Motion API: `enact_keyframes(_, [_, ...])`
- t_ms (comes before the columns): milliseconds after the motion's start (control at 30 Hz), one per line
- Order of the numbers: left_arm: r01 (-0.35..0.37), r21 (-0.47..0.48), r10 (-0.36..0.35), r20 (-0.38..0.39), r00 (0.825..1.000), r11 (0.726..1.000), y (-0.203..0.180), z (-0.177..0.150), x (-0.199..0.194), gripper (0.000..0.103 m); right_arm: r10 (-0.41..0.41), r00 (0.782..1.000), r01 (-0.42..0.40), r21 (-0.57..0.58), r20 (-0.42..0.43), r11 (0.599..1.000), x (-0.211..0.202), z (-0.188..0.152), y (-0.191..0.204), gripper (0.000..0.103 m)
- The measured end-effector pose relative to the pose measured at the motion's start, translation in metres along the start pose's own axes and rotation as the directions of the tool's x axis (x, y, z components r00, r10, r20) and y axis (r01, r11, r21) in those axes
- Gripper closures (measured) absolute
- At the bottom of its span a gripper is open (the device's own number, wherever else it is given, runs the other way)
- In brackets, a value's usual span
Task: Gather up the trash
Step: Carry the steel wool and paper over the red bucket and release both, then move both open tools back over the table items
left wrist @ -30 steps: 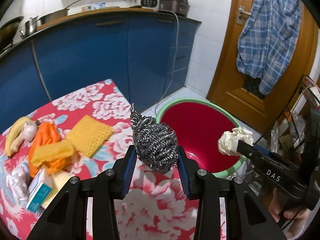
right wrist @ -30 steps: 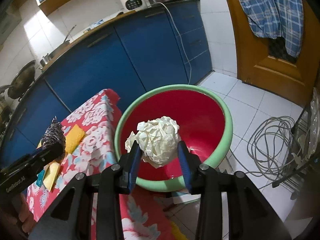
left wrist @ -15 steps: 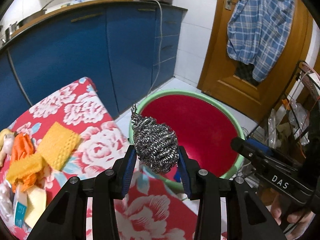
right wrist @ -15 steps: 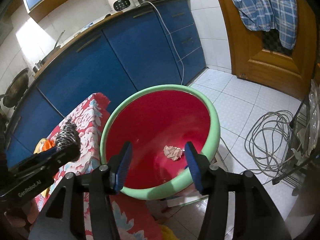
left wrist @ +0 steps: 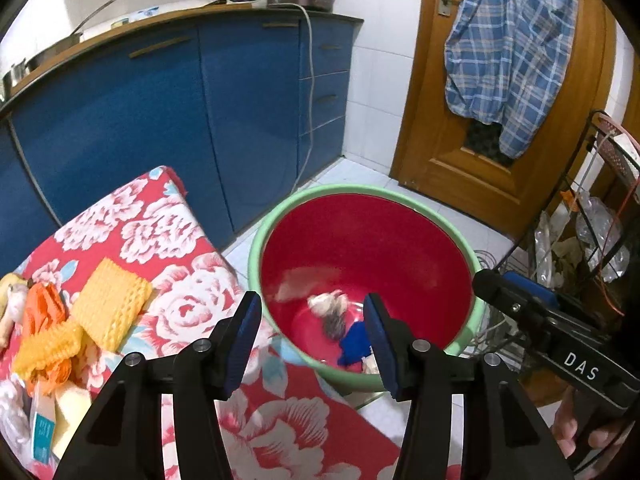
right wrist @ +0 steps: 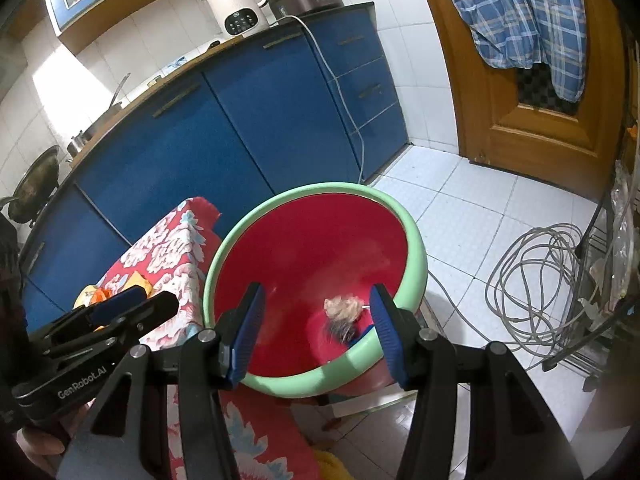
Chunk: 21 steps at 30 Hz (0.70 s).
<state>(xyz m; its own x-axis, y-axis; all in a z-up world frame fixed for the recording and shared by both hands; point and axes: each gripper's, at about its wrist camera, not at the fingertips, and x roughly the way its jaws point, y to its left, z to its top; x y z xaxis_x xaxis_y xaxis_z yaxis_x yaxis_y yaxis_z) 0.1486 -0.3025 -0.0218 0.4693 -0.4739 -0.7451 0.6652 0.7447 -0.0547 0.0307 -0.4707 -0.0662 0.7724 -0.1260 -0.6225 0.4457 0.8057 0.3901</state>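
Blue kitchen cabinets (left wrist: 168, 128) and a wooden door (left wrist: 504, 152) hung with a checked shirt (left wrist: 512, 52) fill the background. A table under a red flowered cloth (left wrist: 168, 240) is seen at the left, with a red basin (left wrist: 400, 248) rimmed in green set just beside it, lower down, over the white tiled floor.

The left gripper (left wrist: 312, 332) is held above the near edge of the basin; its jaws have just been opening and stand apart with nothing between them. The right gripper (right wrist: 316, 328) is also held over the basin with its jaws apart and empty.

At the bottom of the basin a crumpled paper ball (left wrist: 326, 302) and a blurred steel scourer (left wrist: 334, 322) are seen together, next to a blue scrap (left wrist: 354, 342).

This drop appears to be finished. More items are left on the table: yellow sponges (left wrist: 108, 312), something orange (left wrist: 42, 308) and a small carton (left wrist: 42, 432). The next move would seem to call for both grippers to be swung back over the table, lowered onto one of these pieces, and closed on it.
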Motion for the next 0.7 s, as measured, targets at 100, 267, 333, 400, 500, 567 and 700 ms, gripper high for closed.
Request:
enact_keyframes(100, [-0.005, -0.025, 0.005, 0.002, 1.0, 1.0, 0.008, -0.002, -0.007, 0.049, 0.007, 1.0, -0.007, -0.011, 0.001, 1.0, -0.004, -0.001, 0.006, 0.046])
enact_keyframes(267, [-0.038, -0.062, 0.039, 0.02, 0.999, 0.997, 0.026, -0.008, -0.025, 0.048, 0.024, 1.0, -0.024, -0.036, 0.005, 0.999, -0.01, -0.001, 0.02, 0.044])
enact_keyframes(333, [-0.057, -0.079, 0.059, 0.022, 0.998, 0.995, 0.035, -0.011, -0.031, 0.048, 0.036, 0.999, -0.036, -0.049, 0.0, 0.998, -0.011, -0.002, 0.027, 0.044])
enact_keyframes(400, [-0.08, -0.103, 0.083, 0.022, 0.996, 0.991, 0.046, -0.014, -0.038, 0.048, 0.045, 0.999, -0.045, -0.061, -0.005, 0.997, -0.011, -0.003, 0.034, 0.044])
enact_keyframes(500, [-0.105, -0.142, 0.11, 0.028, 0.994, 0.984, 0.064, -0.019, -0.048, 0.048, 0.064, 0.998, -0.065, -0.077, -0.018, 0.995, -0.011, -0.005, 0.044, 0.044])
enact_keyframes(567, [-0.125, -0.167, 0.132, 0.032, 0.991, 0.978, 0.076, -0.022, -0.056, 0.048, 0.076, 0.997, -0.078, -0.088, -0.026, 0.993, -0.01, -0.006, 0.053, 0.044])
enact_keyframes(700, [-0.17, -0.22, 0.183, 0.041, 0.982, 0.961, 0.103, -0.028, -0.072, 0.048, 0.098, 0.994, -0.102, -0.116, -0.04, 0.988, -0.008, -0.006, 0.07, 0.044])
